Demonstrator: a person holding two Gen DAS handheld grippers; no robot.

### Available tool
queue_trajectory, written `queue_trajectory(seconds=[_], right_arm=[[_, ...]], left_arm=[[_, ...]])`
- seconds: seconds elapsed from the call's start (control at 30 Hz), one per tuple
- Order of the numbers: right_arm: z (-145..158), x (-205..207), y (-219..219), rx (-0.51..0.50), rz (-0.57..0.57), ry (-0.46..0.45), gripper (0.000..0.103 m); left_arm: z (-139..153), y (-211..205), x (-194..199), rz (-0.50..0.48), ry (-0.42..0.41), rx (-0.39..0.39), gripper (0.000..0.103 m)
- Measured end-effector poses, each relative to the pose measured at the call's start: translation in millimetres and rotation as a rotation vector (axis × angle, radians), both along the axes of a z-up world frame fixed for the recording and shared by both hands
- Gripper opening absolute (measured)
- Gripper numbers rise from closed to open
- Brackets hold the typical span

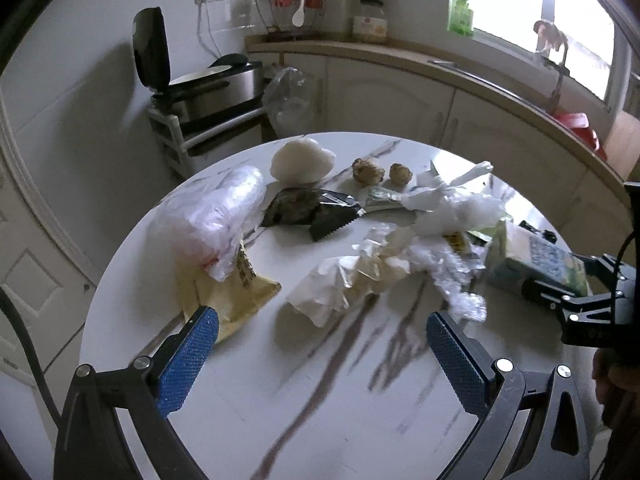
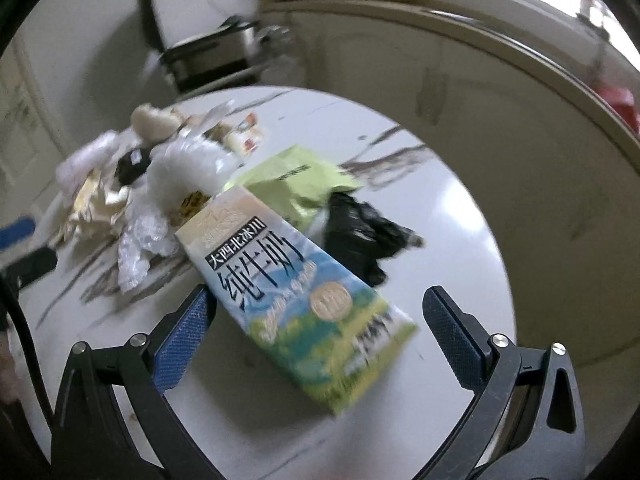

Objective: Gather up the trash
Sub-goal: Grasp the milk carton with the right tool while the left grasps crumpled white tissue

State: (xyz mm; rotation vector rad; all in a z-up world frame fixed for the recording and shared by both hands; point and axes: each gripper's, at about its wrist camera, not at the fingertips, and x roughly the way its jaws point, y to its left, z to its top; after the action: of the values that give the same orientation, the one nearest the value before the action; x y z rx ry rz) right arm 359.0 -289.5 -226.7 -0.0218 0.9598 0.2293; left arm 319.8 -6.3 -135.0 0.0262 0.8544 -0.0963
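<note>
Only the right wrist view shows the crumpled black plastic bag point(image 2: 362, 236) and pale green packet point(image 2: 294, 184) at frame centre, behind the blue-and-green milk carton point(image 2: 304, 296). The left wrist view alone shows two brown lumps point(image 1: 382, 172) and a white foam wad point(image 1: 302, 160) in its upper middle. The right gripper point(image 2: 318, 320) is spread wide; the carton lies on the round white marbled table point(image 2: 452, 216), touching its left finger, clear of the right. The left gripper point(image 1: 322, 334) is released, holding nothing, near crumpled white paper point(image 1: 340, 284).

Round table point(image 1: 320, 420), scattered wrappers point(image 1: 348, 280), milk carton point(image 1: 536, 260)
</note>
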Motion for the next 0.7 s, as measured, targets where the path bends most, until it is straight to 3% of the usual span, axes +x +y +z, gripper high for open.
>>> queue_trajectory(seconds=[0.07,0.27,0.37,0.53,0.7], right_arm=[[-3,2,5,0.008,0.043,0.008,0.087],[-2,-3,3,0.074,0.07,0.006,0.064],[-1,-5,2,0.085,0.061,0.009,0.058],[0,-9,0,0.11,0.042,0.011,0.052],[0,-6,4,0.087,0.047,0.018,0.057]], left_arm=[[-2,0,12,-0.016,0.0,0.014,0.102],[-18,-17,42,-0.123,0.004,0.097,0.102],[-24,-23,54,-0.171,0.012,0.13,0.098],[-38,-23,75,-0.247,0.079,0.104,0.074],[-47,-14,84,-0.294,0.12,0.043,0.049]])
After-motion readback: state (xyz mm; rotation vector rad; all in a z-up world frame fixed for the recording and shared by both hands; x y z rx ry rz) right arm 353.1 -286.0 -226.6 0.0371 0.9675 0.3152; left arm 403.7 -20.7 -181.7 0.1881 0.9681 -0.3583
